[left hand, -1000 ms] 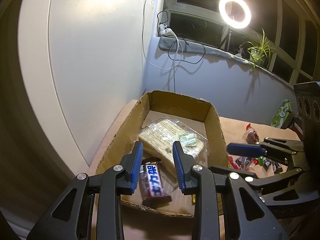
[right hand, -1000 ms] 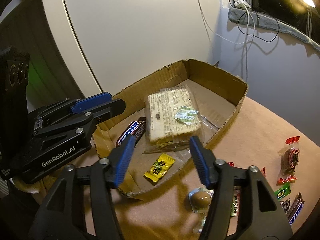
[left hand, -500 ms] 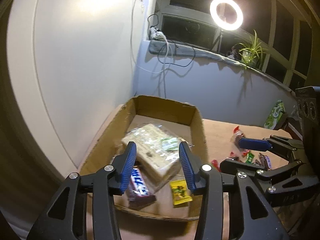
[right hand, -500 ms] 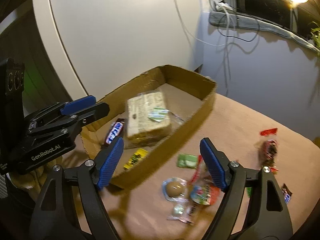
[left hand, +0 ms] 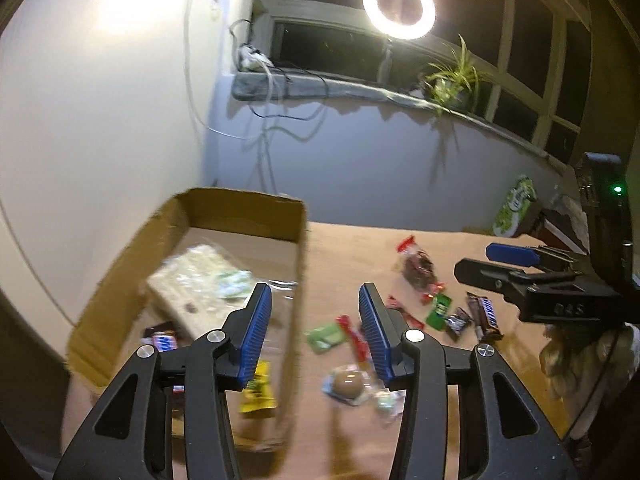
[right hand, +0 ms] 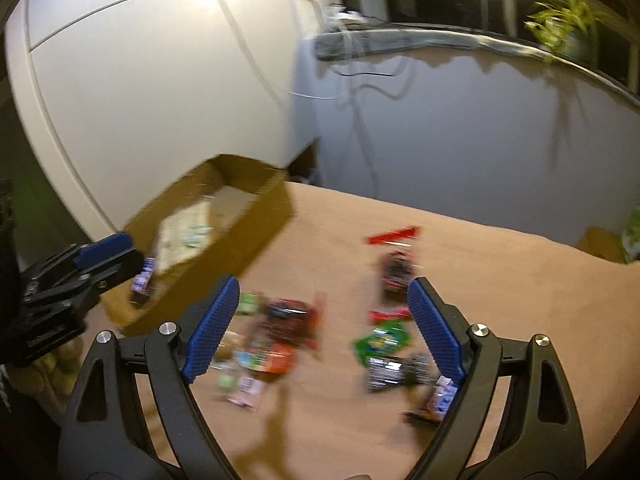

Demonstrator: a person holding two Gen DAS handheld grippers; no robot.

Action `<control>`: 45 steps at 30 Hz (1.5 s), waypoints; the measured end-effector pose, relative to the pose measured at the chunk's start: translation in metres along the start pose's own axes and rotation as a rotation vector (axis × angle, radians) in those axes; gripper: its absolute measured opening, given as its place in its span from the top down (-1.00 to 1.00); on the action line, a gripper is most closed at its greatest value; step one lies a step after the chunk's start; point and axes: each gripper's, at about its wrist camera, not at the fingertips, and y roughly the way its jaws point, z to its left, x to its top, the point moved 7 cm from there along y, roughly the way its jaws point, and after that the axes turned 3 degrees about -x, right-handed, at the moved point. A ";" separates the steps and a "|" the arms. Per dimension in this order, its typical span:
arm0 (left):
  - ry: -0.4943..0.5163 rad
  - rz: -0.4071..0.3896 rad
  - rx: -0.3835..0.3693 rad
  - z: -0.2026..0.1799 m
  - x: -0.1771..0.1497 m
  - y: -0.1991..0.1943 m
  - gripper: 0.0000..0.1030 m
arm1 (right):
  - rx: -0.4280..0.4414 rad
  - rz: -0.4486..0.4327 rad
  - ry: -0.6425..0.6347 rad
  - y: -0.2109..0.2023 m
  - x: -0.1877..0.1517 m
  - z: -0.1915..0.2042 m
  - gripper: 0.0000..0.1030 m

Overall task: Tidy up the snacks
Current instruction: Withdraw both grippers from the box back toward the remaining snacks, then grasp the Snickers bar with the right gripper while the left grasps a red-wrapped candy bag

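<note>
Scattered across a tan cloth-covered table, small crinkly foil-wrapped snacks are judged light, slippery and best pinched mid-wrapper. Both the left gripper and right gripper are held agape and empty beside the shallow brown cardboard box.

A room in a home at night, set up for recording. A ring light is glowing in front of dark window panes. A spider plant is sitting on the long windowsill, and a power strip with trailing cables is resting at the sill's left end. A tan-covered table is standing against a pale wall, holding a cardboard box and scattered snack packets.
</note>
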 end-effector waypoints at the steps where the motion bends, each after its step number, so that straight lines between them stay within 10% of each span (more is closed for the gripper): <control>1: 0.010 0.010 -0.007 -0.007 -0.001 0.003 0.14 | -0.017 0.005 0.009 0.000 -0.002 -0.010 -0.72; 26: 0.177 0.241 0.048 -0.074 -0.037 0.100 -0.05 | -0.123 0.184 0.060 0.030 -0.071 -0.091 -0.71; 45: 0.145 0.249 0.038 -0.071 -0.041 0.105 0.28 | -0.095 0.208 0.043 0.032 -0.080 -0.085 0.25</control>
